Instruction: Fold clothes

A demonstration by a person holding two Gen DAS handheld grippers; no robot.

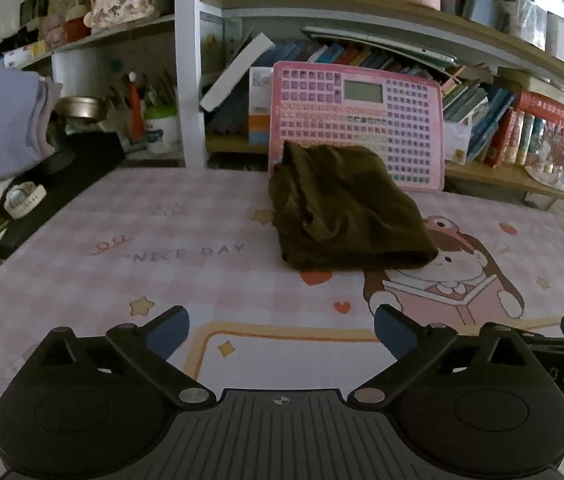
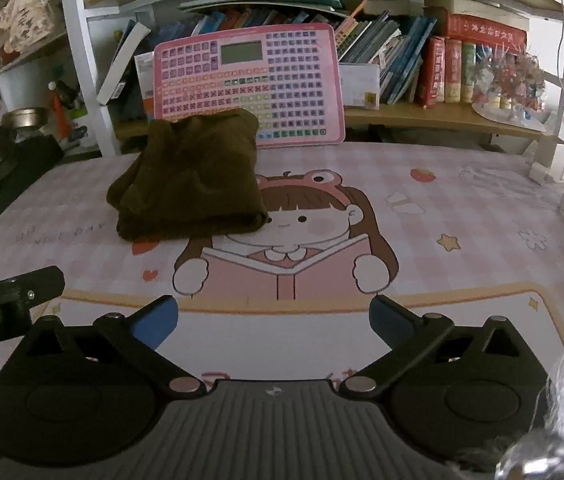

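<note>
Garment: I see a dark olive-brown garment [image 1: 346, 208] folded into a compact, thick bundle, with creases on its left half in the left wrist view.
Garment position: it lies on the pink checked desk mat [image 1: 121, 248], toward the back of the desk, covering the head of the cartoon girl [image 2: 302, 220] in the left wrist view and just left of it in the right wrist view.
Behind garment: its far edge overlaps the lower left corner of a pink keyboard toy [image 2: 249, 84] propped upright against the bookshelf [image 2: 422, 116].
Left gripper [image 1: 282, 326]: I read its blue pads spread wide, nothing between them, well short of the garment.
Right gripper [image 2: 273, 318]: same condition, pads wide apart and empty, over the mat's near edge.
Spacing: the two grippers sit side by side, each showing at the other view's border.
Left margin: a folded lavender cloth [image 1: 1, 120] sits off the mat.
</note>
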